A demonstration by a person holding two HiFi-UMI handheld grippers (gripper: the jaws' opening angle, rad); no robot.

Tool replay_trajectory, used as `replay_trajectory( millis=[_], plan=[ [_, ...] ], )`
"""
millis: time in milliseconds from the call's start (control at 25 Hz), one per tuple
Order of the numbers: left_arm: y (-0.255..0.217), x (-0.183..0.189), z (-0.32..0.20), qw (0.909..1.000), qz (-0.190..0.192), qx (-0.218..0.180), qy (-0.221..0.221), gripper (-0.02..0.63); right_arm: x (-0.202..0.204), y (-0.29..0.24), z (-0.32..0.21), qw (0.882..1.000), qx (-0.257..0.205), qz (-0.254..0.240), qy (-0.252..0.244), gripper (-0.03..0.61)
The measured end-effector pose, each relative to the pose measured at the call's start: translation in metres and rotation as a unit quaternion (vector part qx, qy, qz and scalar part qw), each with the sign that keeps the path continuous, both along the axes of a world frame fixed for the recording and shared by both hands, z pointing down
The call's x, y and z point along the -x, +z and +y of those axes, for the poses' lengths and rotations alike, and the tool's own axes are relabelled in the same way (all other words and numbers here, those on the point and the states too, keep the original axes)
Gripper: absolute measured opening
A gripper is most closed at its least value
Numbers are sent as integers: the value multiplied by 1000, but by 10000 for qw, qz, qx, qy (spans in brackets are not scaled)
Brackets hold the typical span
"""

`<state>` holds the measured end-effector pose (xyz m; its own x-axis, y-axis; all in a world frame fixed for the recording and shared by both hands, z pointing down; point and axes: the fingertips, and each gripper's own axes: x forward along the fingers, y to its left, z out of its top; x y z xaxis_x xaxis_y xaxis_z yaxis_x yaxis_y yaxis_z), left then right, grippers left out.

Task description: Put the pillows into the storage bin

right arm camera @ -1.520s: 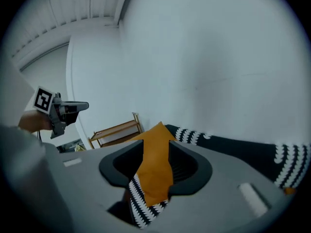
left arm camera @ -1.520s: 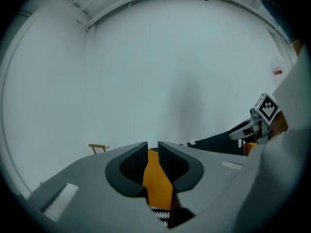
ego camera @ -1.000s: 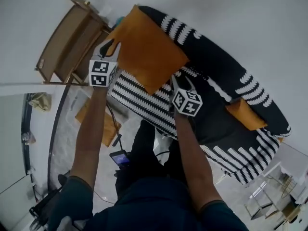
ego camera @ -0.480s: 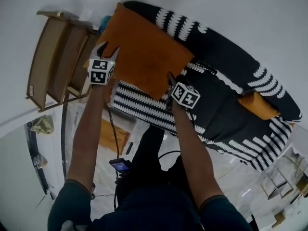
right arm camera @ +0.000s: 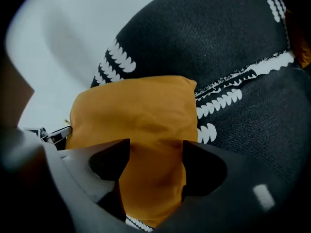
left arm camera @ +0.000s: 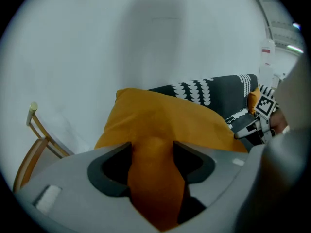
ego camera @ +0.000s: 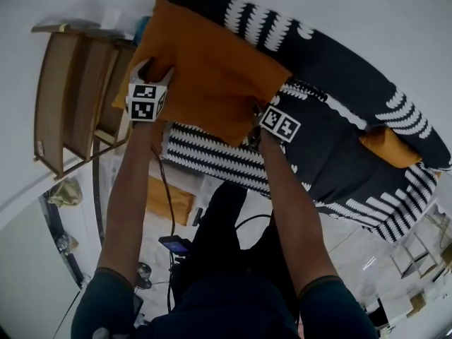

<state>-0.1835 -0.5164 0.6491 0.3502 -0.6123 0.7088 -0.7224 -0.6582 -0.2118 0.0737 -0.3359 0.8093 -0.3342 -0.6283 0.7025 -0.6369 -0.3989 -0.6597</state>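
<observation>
A large orange pillow point(ego camera: 212, 69) lies across the near rim of the black storage bin with white patterns point(ego camera: 339, 140). My left gripper point(ego camera: 152, 73) is at the pillow's left edge and my right gripper point(ego camera: 253, 113) at its near right corner. Both sets of jaws are opening, wide apart, with a fold of the pillow point(left arm camera: 165, 125) still between them. The left gripper point(left arm camera: 153, 161) has orange fabric in its gap, and so does the right gripper point(right arm camera: 153, 166) over the pillow point(right arm camera: 136, 110). A second, smaller orange pillow point(ego camera: 387, 147) sits inside the bin.
A wooden chair frame point(ego camera: 78, 97) stands to the left of the bin, close to my left gripper. On the floor below lie an orange flat piece point(ego camera: 169, 200) and a small dark device with a cable point(ego camera: 175, 244). The bin's dark wall point(right arm camera: 218, 47) fills the right gripper view.
Both grippers carried the pillow further over the bin, toward the chair side. Their jaws have spread wider on the fabric.
</observation>
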Motion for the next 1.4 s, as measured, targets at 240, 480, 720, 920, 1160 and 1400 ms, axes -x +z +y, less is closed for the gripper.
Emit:
replay_trajectory(
  millis=[240, 480, 720, 920, 1160, 1400],
  plan=[
    [6, -2, -8, 9995, -123, -285, 89, 181, 11, 25, -18, 9997, 100, 79, -212, 305],
    [-7, -4, 0, 9996, 54, -282, -45, 17, 12, 5, -14, 9979, 185, 115, -602, 57],
    [-34, -1, 20, 9983, 273, -306, -412, 9, 11, -33, 8, 9978, 5, 179, -634, 21],
    [-61, 8, 49, 9949, 373, -366, -857, 8, 0, -77, 25, 9963, -318, 175, -782, 21],
    [-103, 22, 106, 9865, 425, -543, -1485, 9, -11, -127, 50, 9916, -601, 101, -1142, 21],
    [-145, 37, 178, 9754, 304, -770, -2042, 8, -6, -166, 93, 9827, -777, -93, -1677, 20]
  ],
)
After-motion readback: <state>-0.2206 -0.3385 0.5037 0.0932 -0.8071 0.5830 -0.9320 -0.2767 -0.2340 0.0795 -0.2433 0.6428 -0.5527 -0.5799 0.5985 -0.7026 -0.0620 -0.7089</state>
